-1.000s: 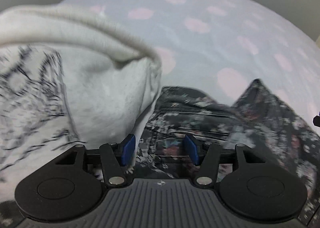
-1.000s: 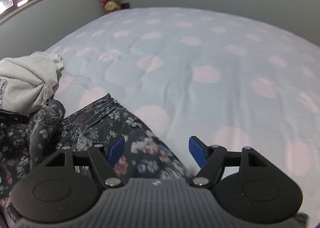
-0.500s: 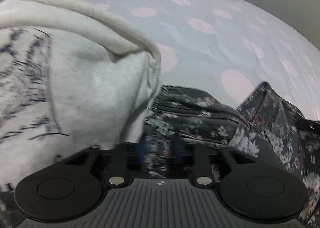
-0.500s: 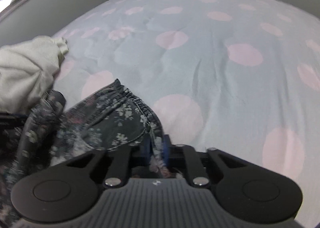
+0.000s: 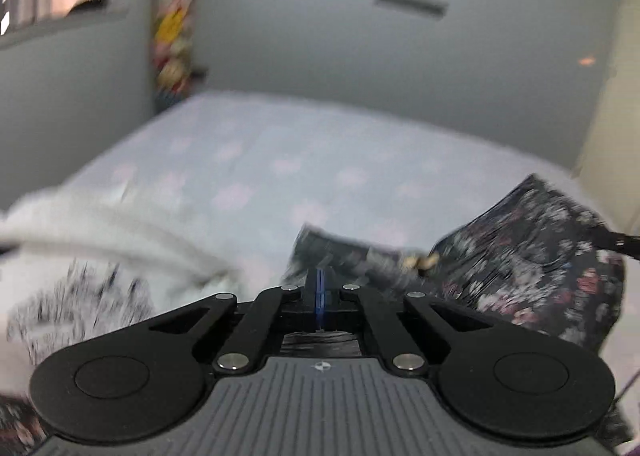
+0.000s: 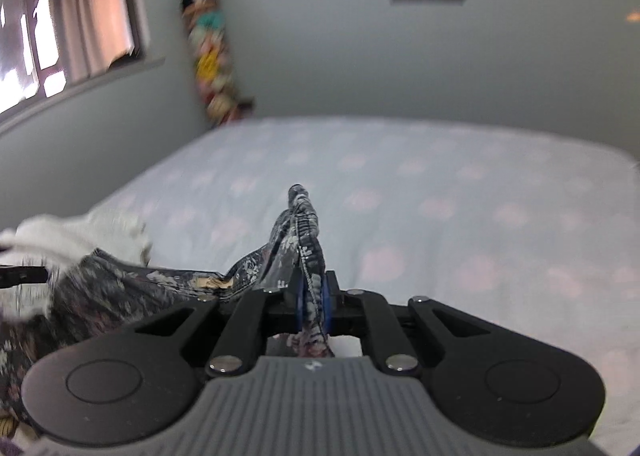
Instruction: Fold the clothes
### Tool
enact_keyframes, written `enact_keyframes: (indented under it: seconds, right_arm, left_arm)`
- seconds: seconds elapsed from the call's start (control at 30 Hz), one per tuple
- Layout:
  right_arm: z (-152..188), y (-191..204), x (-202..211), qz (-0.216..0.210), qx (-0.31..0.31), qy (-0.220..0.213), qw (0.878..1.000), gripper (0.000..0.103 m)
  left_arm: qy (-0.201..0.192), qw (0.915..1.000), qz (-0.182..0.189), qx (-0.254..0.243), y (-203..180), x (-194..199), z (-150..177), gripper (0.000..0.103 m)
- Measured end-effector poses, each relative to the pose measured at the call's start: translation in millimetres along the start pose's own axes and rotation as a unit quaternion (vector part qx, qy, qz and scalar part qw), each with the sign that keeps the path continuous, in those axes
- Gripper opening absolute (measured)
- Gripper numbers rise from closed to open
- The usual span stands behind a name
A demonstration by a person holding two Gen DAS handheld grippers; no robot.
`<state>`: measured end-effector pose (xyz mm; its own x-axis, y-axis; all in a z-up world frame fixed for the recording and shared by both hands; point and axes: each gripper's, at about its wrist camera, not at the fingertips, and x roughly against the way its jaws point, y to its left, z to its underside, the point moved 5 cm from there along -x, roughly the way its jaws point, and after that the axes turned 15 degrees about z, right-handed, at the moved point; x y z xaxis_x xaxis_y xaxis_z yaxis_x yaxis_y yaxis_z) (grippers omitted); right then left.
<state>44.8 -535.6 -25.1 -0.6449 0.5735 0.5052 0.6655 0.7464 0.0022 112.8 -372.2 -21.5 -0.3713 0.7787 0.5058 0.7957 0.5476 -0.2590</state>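
Both tongs, left (image 5: pixel 319 288) and right (image 6: pixel 313 298), we clamp on the floral garment (image 6: pixel 298 234), stretched between them above the bed (image 6: pixel 440 196).

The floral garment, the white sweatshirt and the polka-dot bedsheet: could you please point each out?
floral garment (image 6: pixel 308 240): right wrist view, gathered edge above the pads.
white sweatshirt (image 5: pixel 120 228): left wrist view, thick hem.
polka-dot bedsheet (image 6: pixel 460 192): right wrist view, bare middle.

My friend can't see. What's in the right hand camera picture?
The right gripper has its jaws shut on a dark floral garment, held above a bed sheet with pink dots. A white garment lies left.
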Motion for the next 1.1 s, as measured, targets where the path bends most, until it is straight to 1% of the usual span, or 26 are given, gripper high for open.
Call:
enact_keyframes:
  seconds: [0.1, 0.2, 0.3, 0.4, 0.47, 0.57, 0.67, 0.77, 0.8, 0.83, 0.87, 0.9, 0.93, 1.0, 1.07, 1.1]
  right_arm:
    - [-19.4, -32.7, 41.3, 0.018, -0.009, -0.036, 0.999, 0.01]
    - [-30.6, -64.8, 82.1, 0.049, -0.012, -0.064, 0.997, 0.01]
    - [-30.8, -103.4, 117.4, 0.089, -0.027, -0.083, 0.992, 0.01]
    - [-11.9, -153.1, 142.1, 0.132, -0.044, -0.073, 0.988, 0.01]
    - [10.8, -186.3, 148.2, 0.157, -0.054, -0.044, 0.985, 0.01]
    - [61.7, -230.3, 148.6, 0.171, -0.086, 0.031, 0.981, 0.011]
    - [114.7, -257.0, 148.5, 0.18, -0.097, 0.101, 0.974, 0.011]
    - [148.4, -273.3, 146.7, 0.188, -0.114, 0.141, 0.965, 0.013]
    - [153.0, -277.8, 147.8, 0.191, -0.121, 0.145, 0.963, 0.018]
    - [151.8, -279.6, 148.2, 0.197, -0.123, 0.142, 0.962, 0.018]
    - [148.4, -278.6, 149.9, 0.207, -0.119, 0.135, 0.962, 0.023]
    - [146.9, -277.6, 154.4, 0.218, -0.11, 0.125, 0.962, 0.035]
    - [143.3, -276.1, 155.9, 0.224, -0.102, 0.116, 0.962, 0.038]
    - [132.9, -273.0, 152.6, 0.223, -0.089, 0.099, 0.966, 0.039]
    - [122.5, -261.9, 141.0, 0.204, -0.08, 0.093, 0.971, 0.039]
    - [115.5, -253.3, 128.0, 0.193, -0.074, 0.092, 0.974, 0.039]
  left_arm:
    - [-0.019, 0.9984, 0.024, -0.048, -49.6, 10.9, -23.4, 0.0]
    - [-0.019, 0.9957, 0.04, -0.081, -88.0, 12.2, -34.7, 0.0]
    - [-0.007, 0.9947, 0.046, -0.092, -113.2, 12.2, -33.6, 0.0]
    - [0.014, 0.9944, 0.055, -0.089, -124.3, -0.9, -18.0, 0.0]
    - [0.034, 0.9938, 0.061, -0.086, -126.0, -10.5, -4.0, 0.003]
    - [0.067, 0.9926, 0.061, -0.081, -116.9, -21.6, 23.0, 0.01]
    - [0.101, 0.991, 0.049, -0.073, -102.5, -25.4, 45.2, 0.012]
    - [0.124, 0.9899, 0.027, -0.065, -83.1, -13.1, 59.3, 0.016]
    - [0.129, 0.9897, 0.018, -0.061, -75.2, -6.8, 62.3, 0.016]
    - [0.133, 0.9895, 0.008, -0.057, -66.6, 0.2, 64.8, 0.017]
    - [0.134, 0.9896, -0.005, -0.052, -55.9, 8.9, 65.7, 0.017]
    - [0.135, 0.9896, -0.017, -0.046, -44.8, 18.4, 66.6, 0.017]
    - [0.134, 0.9897, -0.033, -0.04, -32.7, 29.8, 67.1, 0.018]
    - [0.131, 0.989, -0.063, -0.029, -8.4, 52.9, 68.2, 0.019]
    - [0.128, 0.9872, -0.093, -0.018, 15.9, 76.2, 69.4, 0.023]
    - [0.126, 0.986, -0.108, -0.011, 28.1, 87.9, 70.4, 0.024]
